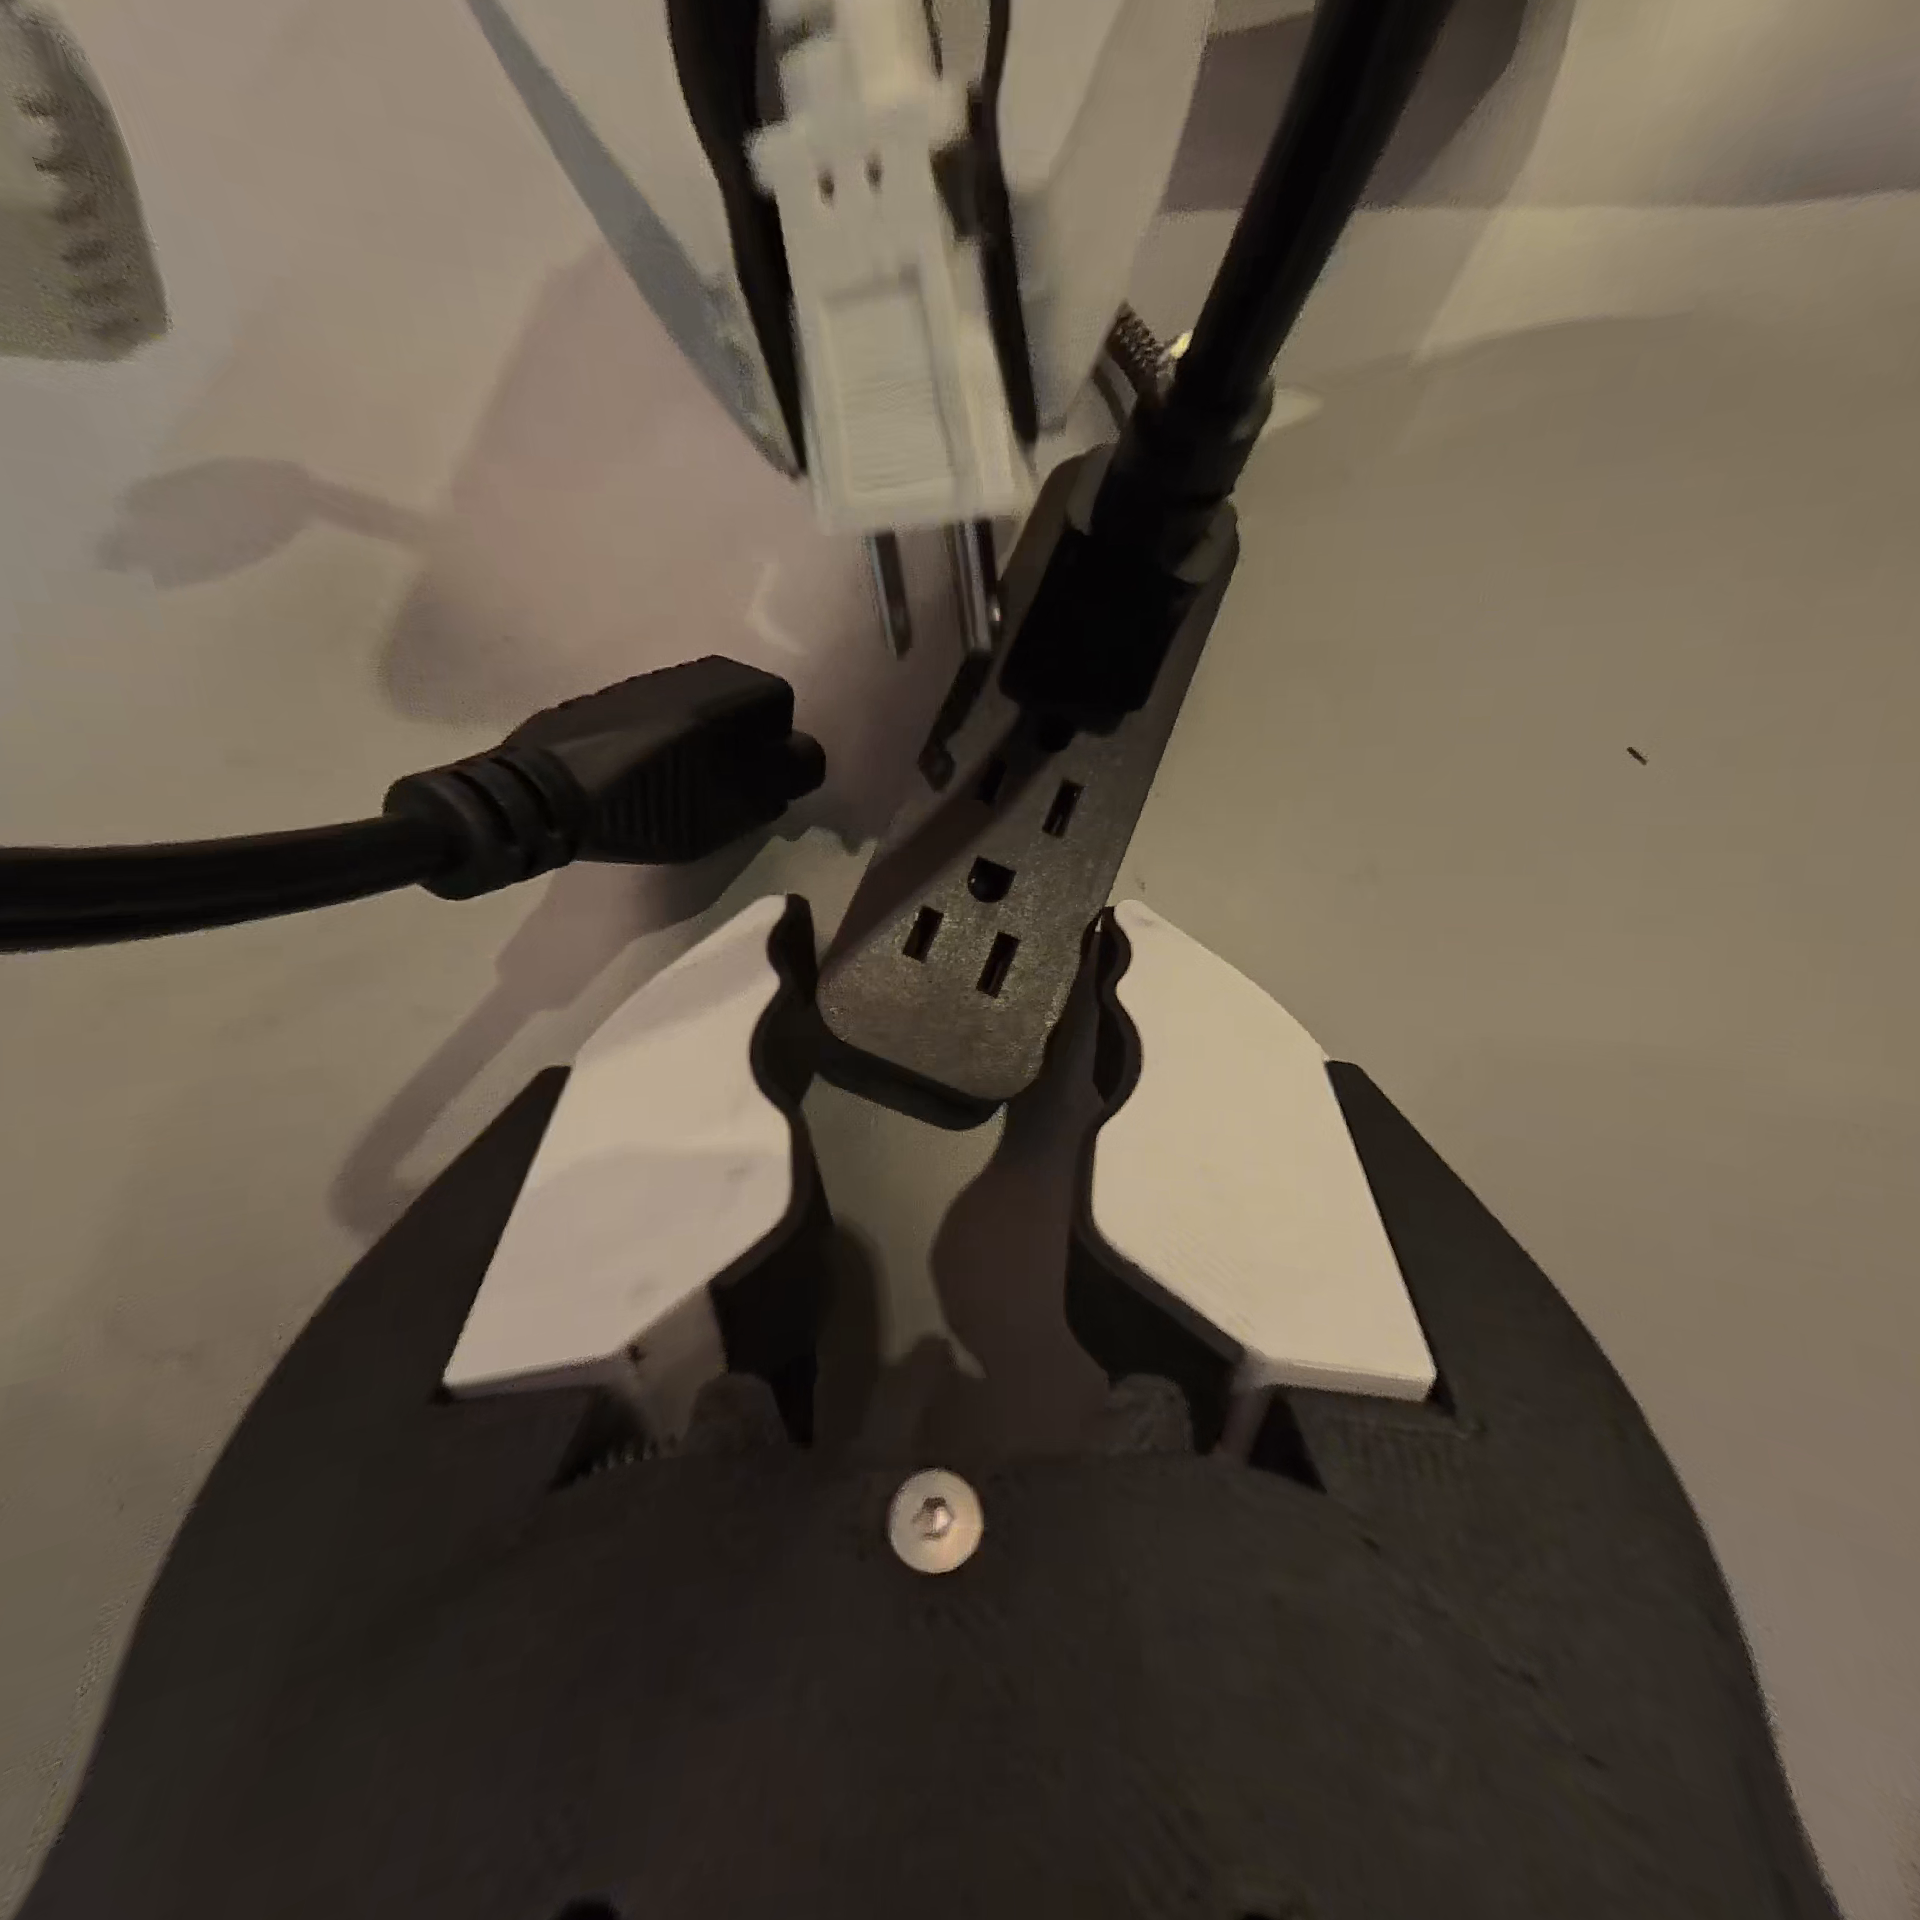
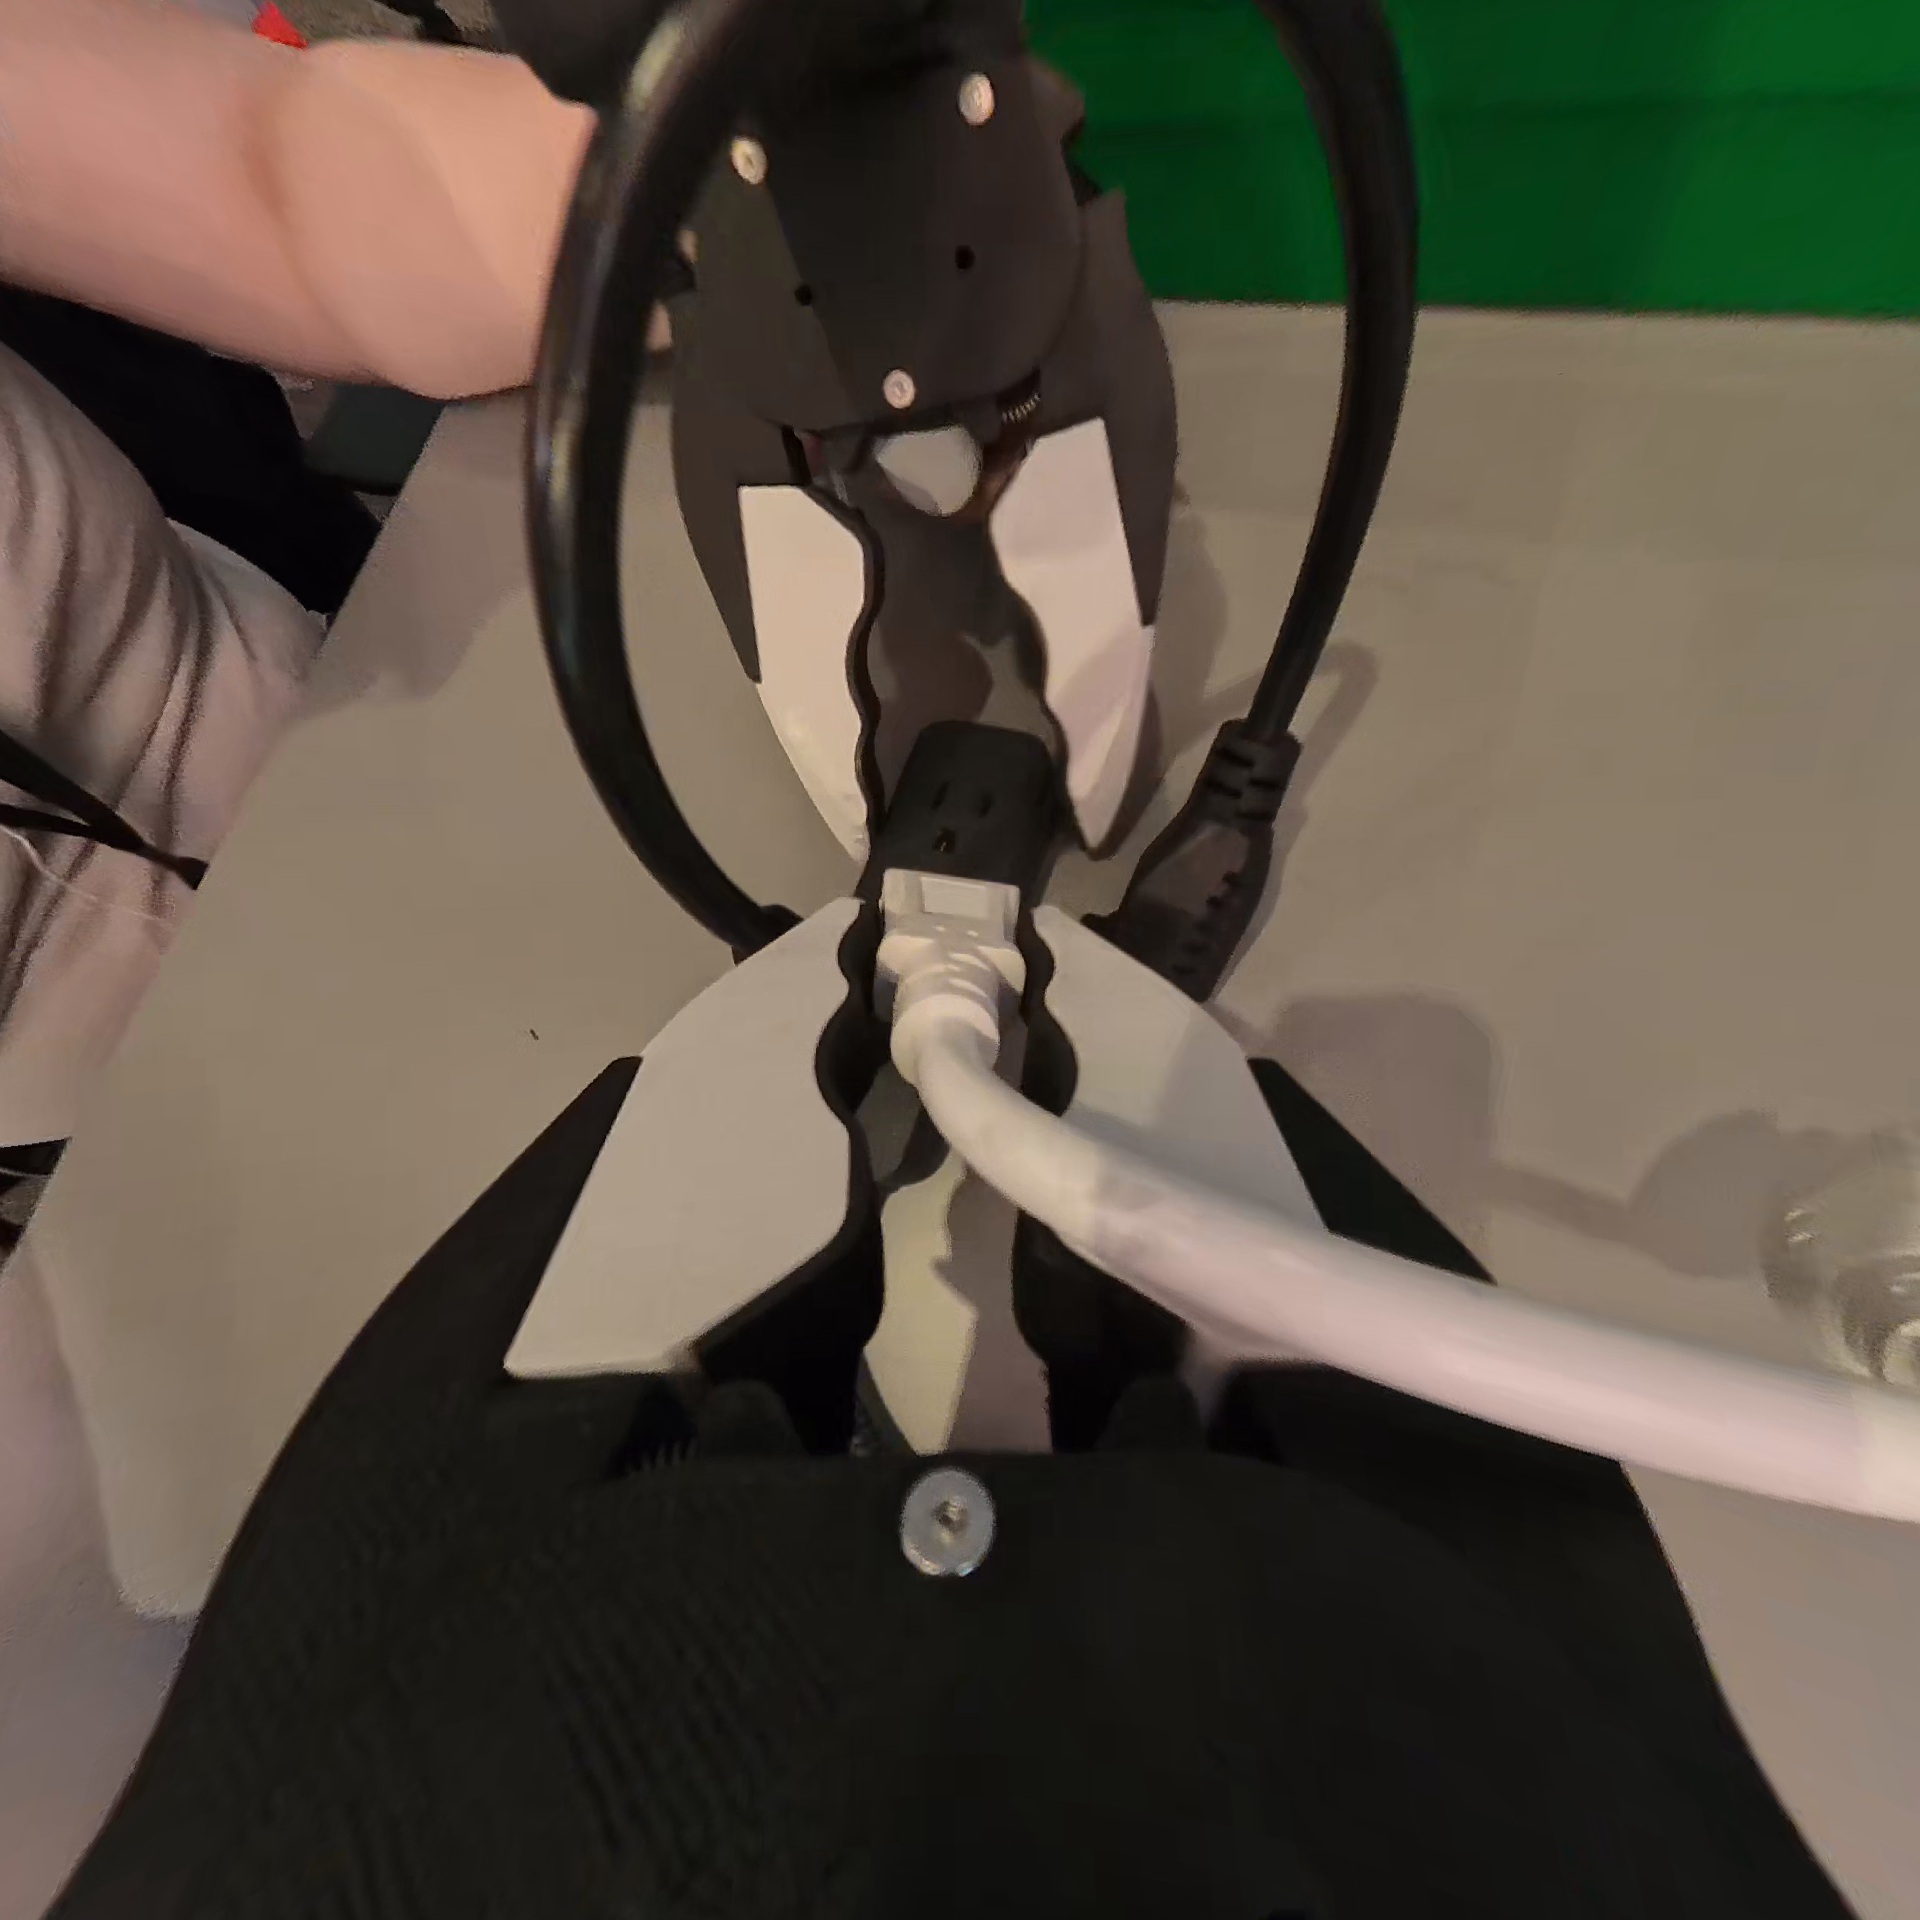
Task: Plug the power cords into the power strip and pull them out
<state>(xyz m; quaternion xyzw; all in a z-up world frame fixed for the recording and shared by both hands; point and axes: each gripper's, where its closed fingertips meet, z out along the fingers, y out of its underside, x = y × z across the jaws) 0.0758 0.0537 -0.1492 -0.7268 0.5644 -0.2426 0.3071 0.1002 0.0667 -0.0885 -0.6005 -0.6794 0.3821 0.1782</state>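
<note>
The left gripper [image 1: 951,982] clamps the black strip's [image 1: 1013,862] near end. Opposite, the right gripper [image 2: 951,961] grips a white plug [image 1: 904,416], prongs just beside the strip.

The setting reads as a lab or recording studio rather than a home. A plain, smooth pale grey worktop [image 2: 1558,644] carries the items, bare of household clutter. Directly behind its far edge stands a flat, bright green backdrop [image 2: 1558,145], the kind used for filming.
</note>
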